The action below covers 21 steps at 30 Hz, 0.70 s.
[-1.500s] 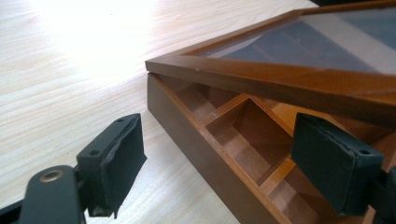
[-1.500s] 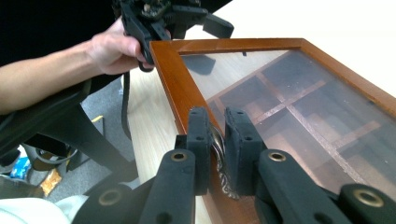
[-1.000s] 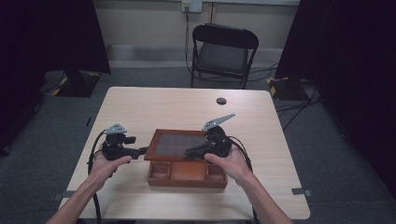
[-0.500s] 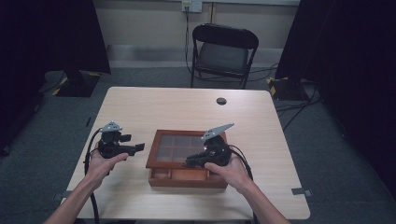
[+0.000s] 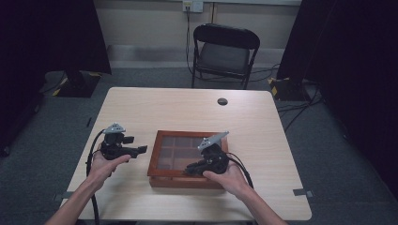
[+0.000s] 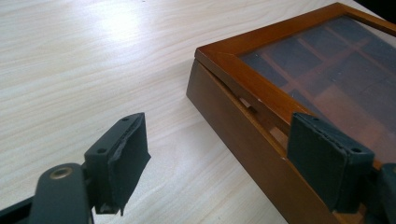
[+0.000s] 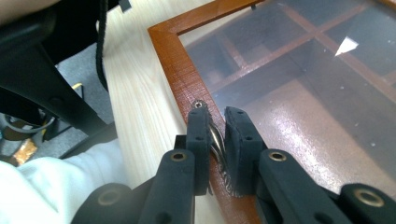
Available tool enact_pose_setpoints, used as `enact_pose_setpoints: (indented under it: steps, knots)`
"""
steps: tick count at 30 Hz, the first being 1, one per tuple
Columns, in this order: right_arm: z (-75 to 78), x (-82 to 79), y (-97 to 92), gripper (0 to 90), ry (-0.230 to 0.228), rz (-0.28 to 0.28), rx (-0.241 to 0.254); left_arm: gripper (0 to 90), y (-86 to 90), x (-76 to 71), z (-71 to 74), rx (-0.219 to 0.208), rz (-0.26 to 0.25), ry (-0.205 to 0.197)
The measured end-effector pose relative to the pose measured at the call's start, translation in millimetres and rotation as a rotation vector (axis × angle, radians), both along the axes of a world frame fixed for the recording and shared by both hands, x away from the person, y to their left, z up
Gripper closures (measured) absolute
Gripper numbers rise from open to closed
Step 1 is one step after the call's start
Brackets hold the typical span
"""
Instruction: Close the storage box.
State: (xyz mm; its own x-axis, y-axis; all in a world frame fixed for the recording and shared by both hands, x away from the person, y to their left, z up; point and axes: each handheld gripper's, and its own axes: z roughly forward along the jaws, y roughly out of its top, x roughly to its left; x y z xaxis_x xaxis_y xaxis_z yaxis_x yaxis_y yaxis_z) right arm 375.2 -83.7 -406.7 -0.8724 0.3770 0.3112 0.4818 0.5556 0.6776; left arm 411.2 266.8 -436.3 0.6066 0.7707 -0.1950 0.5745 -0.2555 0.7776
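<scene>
We find a wooden box (image 5: 187, 180) with a glazed lid (image 5: 180, 152) lying on the table (image 5: 263, 122), close to its near edge and roughly midway between the left and right edges. The lid is not fully down: in the left gripper view a narrow gap shows between lid frame (image 6: 252, 88) and box wall along the box's left side. Through the glass we see dividers forming compartments; their contents we cannot make out.

The right gripper (image 5: 190, 169) sits over the near edge of the lid. In the right gripper view its jaws are clenched on a small metal handle (image 7: 215, 140) fixed to the front rail of the lid frame, the pads pressing the metal from both sides.

The left gripper (image 5: 141, 150) is held above the table just beside the box's left side, apart from it. Its jaws stand released, with nothing between the pads (image 6: 123, 163); one jaw is over bare tabletop, the other appears in front of the box's near left wall.

A small dark round fitting (image 5: 222, 101) lies near the table's far edge. A folding chair (image 5: 225, 51) stands beyond that edge.
</scene>
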Motion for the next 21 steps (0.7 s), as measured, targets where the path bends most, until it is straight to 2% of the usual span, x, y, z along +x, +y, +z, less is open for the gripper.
enact_pose_setpoints:
  steps: [5, 11, 18, 21]
  knots:
    - [-9.2, -1.3, 2.5, 81.0, 0.014, 0.001, -0.028, 20.4, -1.9, -0.3, -0.2, 0.006, -0.015, 0.000]
    - [-14.0, -2.7, 4.3, 81.2, -0.001, 0.007, -0.027, 20.4, -2.0, 0.5, -1.8, 0.013, -0.015, 0.006]
    - [-21.2, -3.4, 5.8, 81.1, 0.013, 0.003, -0.047, 20.4, -4.4, -0.4, -2.4, 0.020, -0.027, 0.012]
    - [-23.2, -3.8, 5.2, 81.1, 0.018, -0.002, -0.037, 20.3, -5.2, -0.3, -2.7, 0.019, -0.042, 0.009]
